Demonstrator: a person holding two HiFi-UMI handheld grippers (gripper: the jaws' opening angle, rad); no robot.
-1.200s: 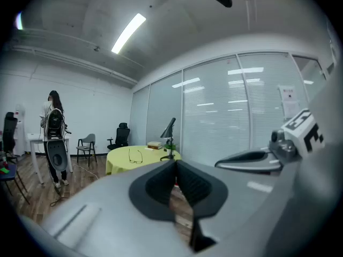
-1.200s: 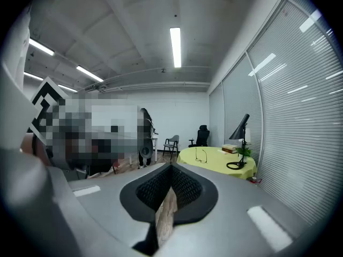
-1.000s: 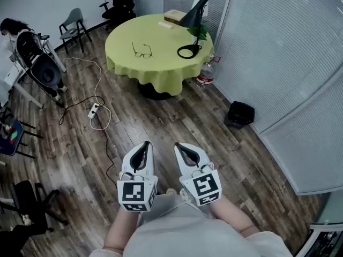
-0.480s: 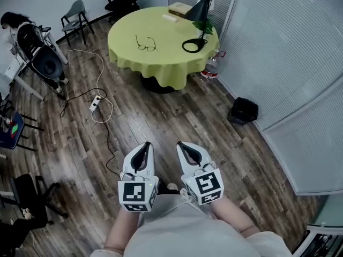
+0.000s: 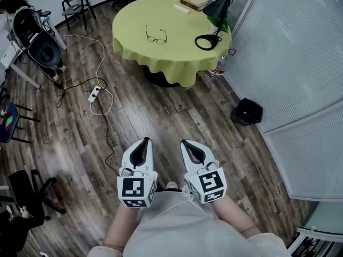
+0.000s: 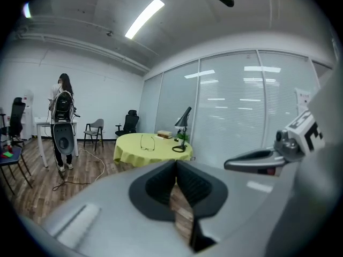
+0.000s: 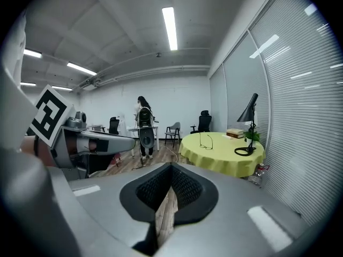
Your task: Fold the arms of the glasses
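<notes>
Thin wire-framed glasses [image 5: 156, 36] lie with their arms spread on the round table with a yellow-green cloth [image 5: 161, 60], far ahead across the wooden floor. They also show small in the left gripper view as glasses [image 6: 147, 142] and in the right gripper view as glasses [image 7: 207, 141]. My left gripper [image 5: 143, 142] and right gripper [image 5: 188, 143] are held side by side close to my body, both pointing at the table. Both are shut with nothing between their pads, as the left gripper [image 6: 176, 163] and right gripper [image 7: 171, 166] show close up.
On the table stand a black desk lamp [image 5: 217, 12] with a ring base and a stack of books [image 5: 194, 1]. A bottle [image 5: 220, 68] and a black bin [image 5: 247, 112] sit by the glass wall at right. A power strip with cable [image 5: 95, 94], chairs and a person [image 5: 13, 4] are at left.
The table and glasses have come nearer and sit larger in the head view. Both grippers stay side by side in front of me, still shut.
</notes>
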